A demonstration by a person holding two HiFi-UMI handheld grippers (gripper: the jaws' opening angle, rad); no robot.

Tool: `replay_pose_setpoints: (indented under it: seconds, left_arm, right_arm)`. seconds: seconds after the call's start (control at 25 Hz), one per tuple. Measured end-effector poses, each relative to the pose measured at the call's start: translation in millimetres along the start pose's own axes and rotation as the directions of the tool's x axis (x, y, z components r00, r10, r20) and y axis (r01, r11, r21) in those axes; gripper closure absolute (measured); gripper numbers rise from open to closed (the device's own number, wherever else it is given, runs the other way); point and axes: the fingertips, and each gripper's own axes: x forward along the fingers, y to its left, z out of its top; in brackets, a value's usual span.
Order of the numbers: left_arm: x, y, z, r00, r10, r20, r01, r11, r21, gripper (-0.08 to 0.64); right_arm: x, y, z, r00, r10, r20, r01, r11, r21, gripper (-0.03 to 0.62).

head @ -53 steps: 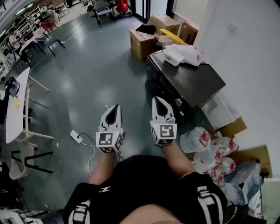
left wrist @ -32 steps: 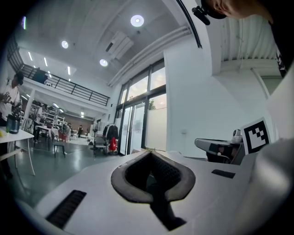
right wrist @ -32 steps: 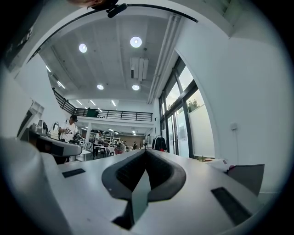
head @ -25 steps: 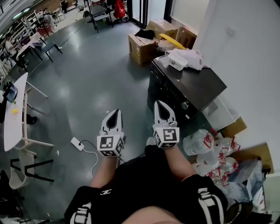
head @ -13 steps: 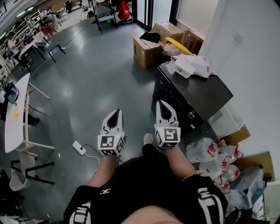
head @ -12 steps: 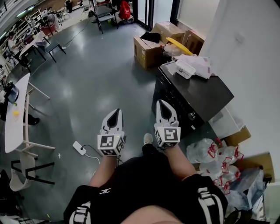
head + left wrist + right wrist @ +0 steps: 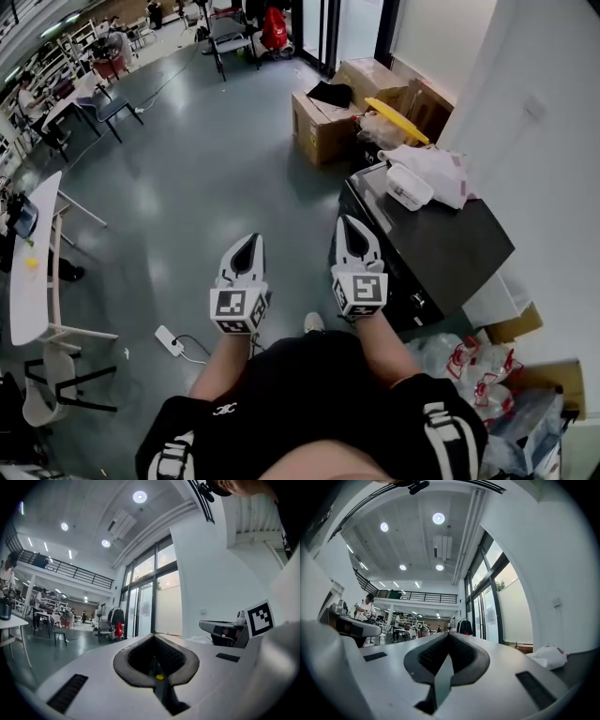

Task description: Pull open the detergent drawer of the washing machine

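The black washing machine (image 7: 448,246) stands against the white wall at the right of the head view, with a white box and bags (image 7: 424,180) on its top. Its detergent drawer cannot be made out. My right gripper (image 7: 349,225) is shut and empty, level, its tip over the machine's front left edge in that view. My left gripper (image 7: 247,242) is also shut and empty, over bare floor to the machine's left. In the left gripper view the jaws (image 7: 154,638) meet; in the right gripper view the jaws (image 7: 447,635) meet too, with the white bag (image 7: 549,657) at the right.
Cardboard boxes (image 7: 327,124) sit beyond the machine. Plastic bags (image 7: 467,364) lie on the floor at its near right. A white power strip (image 7: 170,339) with a cable lies on the grey floor at the left, near a white table (image 7: 39,253) and chairs.
The washing machine has drawn nearer and slid toward the lower right of the head view. Both grippers stay shut and side by side, carried forward together.
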Motion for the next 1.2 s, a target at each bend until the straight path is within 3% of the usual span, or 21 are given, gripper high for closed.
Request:
replay_pose_setpoints:
  seconds: [0.28, 0.76, 1.04, 1.2]
  left_arm:
    - [109, 7, 2, 0.999, -0.04, -0.005, 0.04, 0.999, -0.025, 0.56]
    - [239, -16, -8, 0.982, -0.186, -0.021, 0.186, 0.982, -0.03, 0.56]
    - [296, -35, -11, 0.946, -0.319, -0.047, 0.318, 0.947, -0.041, 0.56]
    - [327, -50, -9, 0.907, -0.418, -0.052, 0.418, 0.908, -0.027, 0.56]
  right_arm:
    - [76, -56, -15, 1.0, -0.017, -0.014, 0.016, 1.0, -0.011, 0.59]
    - [139, -149, -36, 0.988, -0.15, -0.035, 0.149, 0.988, -0.03, 0.589]
    - [145, -188, -46, 0.958, -0.28, -0.064, 0.278, 0.96, -0.035, 0.589]
    - [144, -209, -46, 0.925, -0.376, -0.059, 0.374, 0.926, -0.048, 0.59]
